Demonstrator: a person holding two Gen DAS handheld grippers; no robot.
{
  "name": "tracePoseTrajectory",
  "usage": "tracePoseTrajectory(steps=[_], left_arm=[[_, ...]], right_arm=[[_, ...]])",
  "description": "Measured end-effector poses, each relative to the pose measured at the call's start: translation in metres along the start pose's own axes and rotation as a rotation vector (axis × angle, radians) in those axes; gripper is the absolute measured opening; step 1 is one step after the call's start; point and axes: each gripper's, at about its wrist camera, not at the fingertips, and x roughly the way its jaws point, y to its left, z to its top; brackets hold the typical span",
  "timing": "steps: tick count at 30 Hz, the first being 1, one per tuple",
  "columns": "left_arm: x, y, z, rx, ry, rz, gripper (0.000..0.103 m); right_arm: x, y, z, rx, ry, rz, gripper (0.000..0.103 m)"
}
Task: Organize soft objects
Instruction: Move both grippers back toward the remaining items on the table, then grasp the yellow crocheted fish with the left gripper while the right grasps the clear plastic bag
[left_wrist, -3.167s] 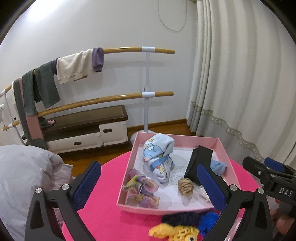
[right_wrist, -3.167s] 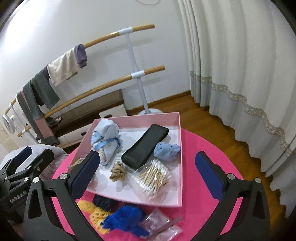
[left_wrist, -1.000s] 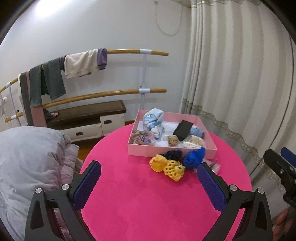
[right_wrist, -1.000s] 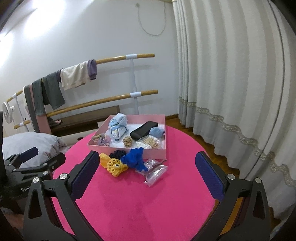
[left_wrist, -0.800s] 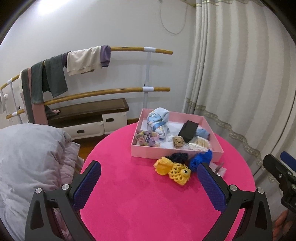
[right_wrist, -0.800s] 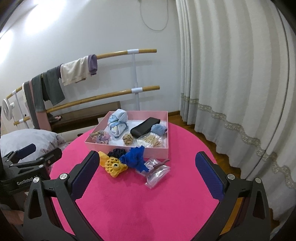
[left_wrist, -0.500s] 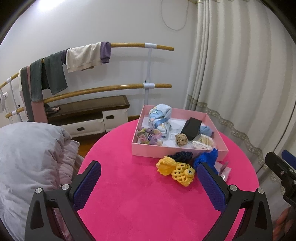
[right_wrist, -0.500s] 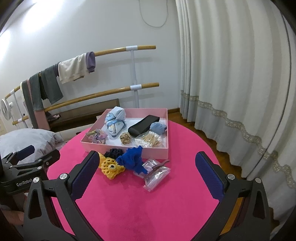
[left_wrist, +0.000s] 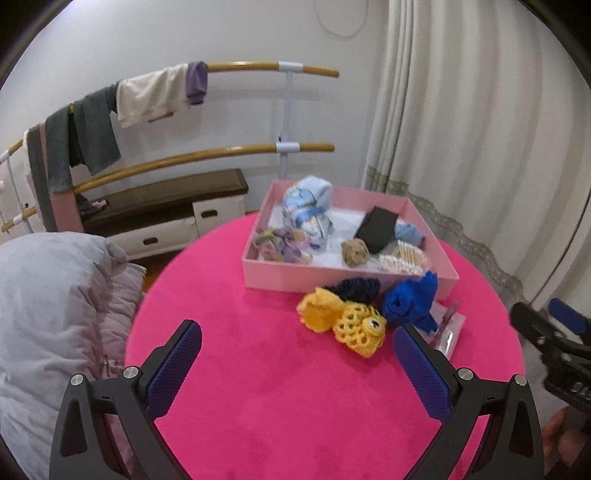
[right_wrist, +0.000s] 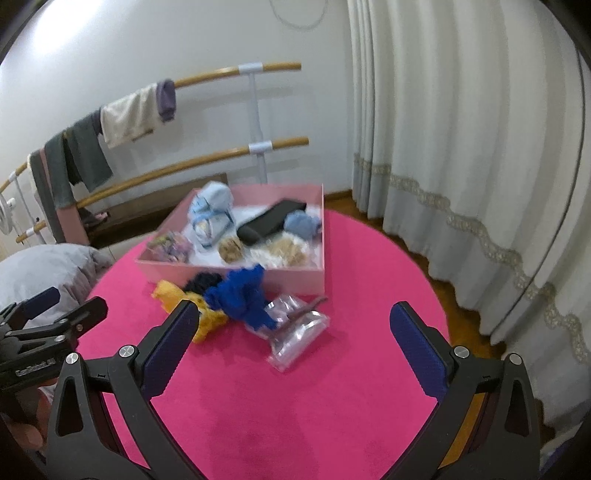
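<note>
Both grippers, left gripper (left_wrist: 297, 363) and right gripper (right_wrist: 291, 341), hang released; the blue knit (right_wrist: 240, 293) (upper left of the right fingers) lies nearer the right.

- Yellow crochet fish (left_wrist: 345, 319) lies flat on the pink table (left_wrist: 258, 387), just in front of the pink box (left_wrist: 295, 275).
- Blue knitted piece (left_wrist: 410, 297) lies crumpled beside it, touching the box wall.
- Dark navy scrunchie (left_wrist: 356, 288) sits between them, against the box.
</note>
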Motion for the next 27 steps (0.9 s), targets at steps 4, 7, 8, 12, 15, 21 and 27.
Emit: tracePoseTrajectory(steps=[4, 7, 8, 12, 15, 21, 27], left_arm=[[0.026, -0.006, 0.001, 0.002, 0.055, -0.017, 0.103], [0.05, -0.012, 0.001, 0.003, 0.097, -0.029, 0.103], [0.059, -0.014, 0.001, 0.002, 0.113, -0.033, 0.103], [0.089, -0.022, 0.0, 0.005, 0.157, -0.037, 0.103], [0.107, -0.027, 0.0, 0.007, 0.178, -0.035, 0.103], [0.14, -0.03, 0.001, -0.003, 0.198, -0.018, 0.103], [0.169, -0.032, 0.0, -0.009, 0.219, 0.003, 0.103]], right_arm=[[0.03, -0.008, -0.01, -0.002, 0.076, -0.005, 0.103], [0.052, -0.011, -0.019, -0.011, 0.129, 0.004, 0.103], [0.058, -0.011, -0.021, -0.014, 0.144, 0.004, 0.103], [0.082, -0.017, -0.029, -0.019, 0.191, 0.01, 0.103], [0.096, -0.019, -0.033, -0.028, 0.221, 0.018, 0.103], [0.113, -0.024, -0.033, -0.041, 0.242, 0.021, 0.103], [0.125, -0.021, -0.035, -0.074, 0.258, 0.06, 0.103]])
